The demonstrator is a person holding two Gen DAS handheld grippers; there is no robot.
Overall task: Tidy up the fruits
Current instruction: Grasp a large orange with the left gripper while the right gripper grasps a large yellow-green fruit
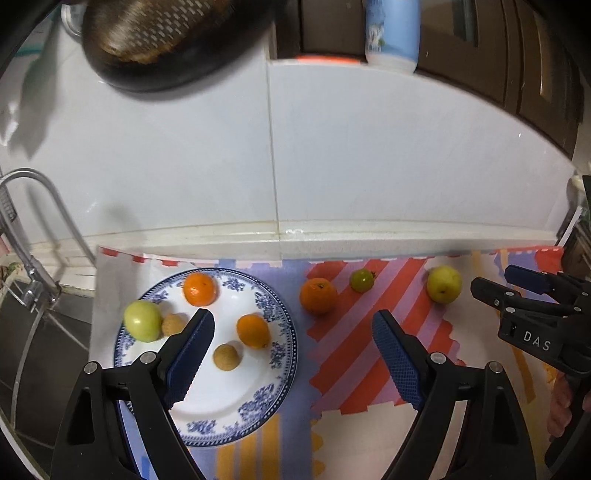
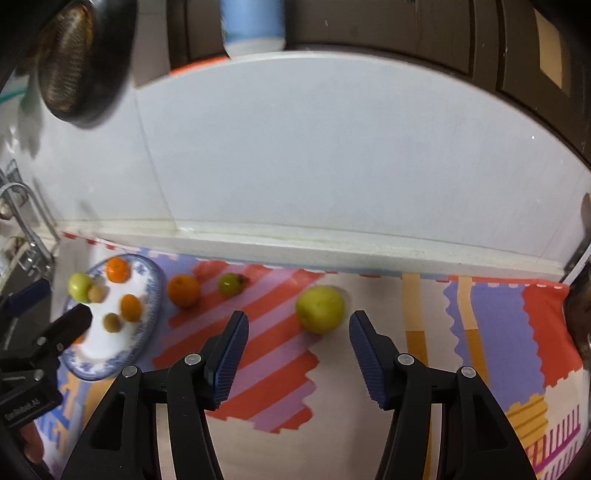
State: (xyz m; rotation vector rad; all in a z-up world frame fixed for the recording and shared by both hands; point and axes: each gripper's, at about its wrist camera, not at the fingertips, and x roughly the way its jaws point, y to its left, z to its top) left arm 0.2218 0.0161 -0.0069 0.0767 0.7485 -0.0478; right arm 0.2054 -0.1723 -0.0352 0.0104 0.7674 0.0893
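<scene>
- My left gripper [image 1: 293, 328] stands wide, nothing between its blue pads; in its view one finger [image 1: 192, 354] hangs over the plate [image 1: 236, 417] at lower left, the other over the striped mat [image 1: 343, 362].
- My right gripper [image 2: 297, 332] is partly apart and holds nothing; the yellow-green apple [image 2: 320, 309] lies on the mat just beyond the tips, nearer the right finger, untouched as far as I can tell.
- In the left view my right gripper shows at the right edge, beside that apple.
- On the plate, in the left view: a green apple [image 1: 142, 320] at the left rim, a small tan fruit [image 1: 173, 324] touching it, an orange [image 1: 200, 290] at the top, a second orange [image 1: 253, 331] right of middle, another tan fruit [image 1: 225, 357] just below it.
- On the mat right of the plate: a third orange [image 1: 318, 295], then a small green fruit [image 1: 362, 280], both apart from each other.
- A faucet [image 1: 40, 221] curves at the left edge.
- A dark strainer [image 1: 166, 37] hangs blurred at upper left.
- A blue-white bottle [image 1: 391, 35] stands at top centre.
</scene>
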